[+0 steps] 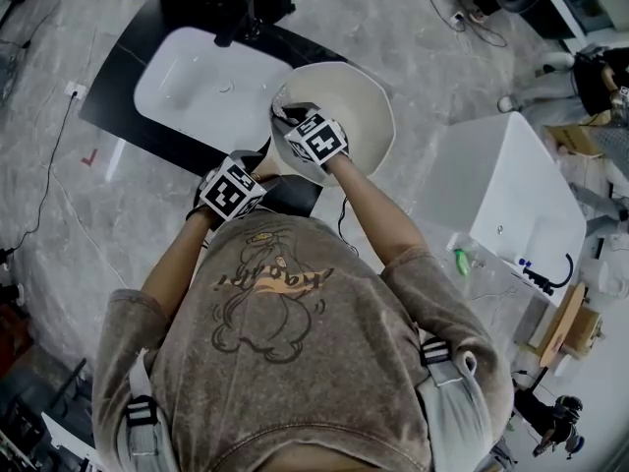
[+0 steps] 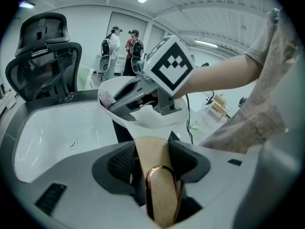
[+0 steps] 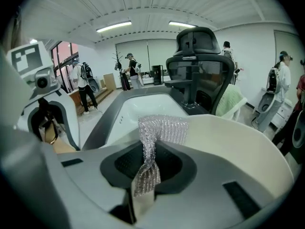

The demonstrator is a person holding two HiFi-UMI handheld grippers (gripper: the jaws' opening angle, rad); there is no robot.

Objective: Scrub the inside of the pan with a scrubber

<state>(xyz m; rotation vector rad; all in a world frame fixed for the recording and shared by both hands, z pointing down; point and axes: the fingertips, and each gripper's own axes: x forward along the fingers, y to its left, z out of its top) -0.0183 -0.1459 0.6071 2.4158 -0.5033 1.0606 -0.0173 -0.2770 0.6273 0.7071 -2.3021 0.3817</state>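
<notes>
Left gripper: your left gripper (image 2: 155, 163) is clamped on the handle (image 2: 161, 194) of the pan (image 1: 378, 96), one jaw on each side. It is angled down towards the pan from its near side.
Right gripper: your right gripper (image 3: 147, 168) pinches the scrubber (image 3: 162, 130) between its jaws. The tips sit inside the pan, by the wall on the left gripper's side.
Left forearm: your left forearm (image 1: 177, 254) reaches forward to the handle end of the pan.
Right forearm: your right forearm (image 1: 364, 200) is bare and extends over the pan's near rim.
Spacing: the two grippers are close together, with the right one further into the pan.
</notes>
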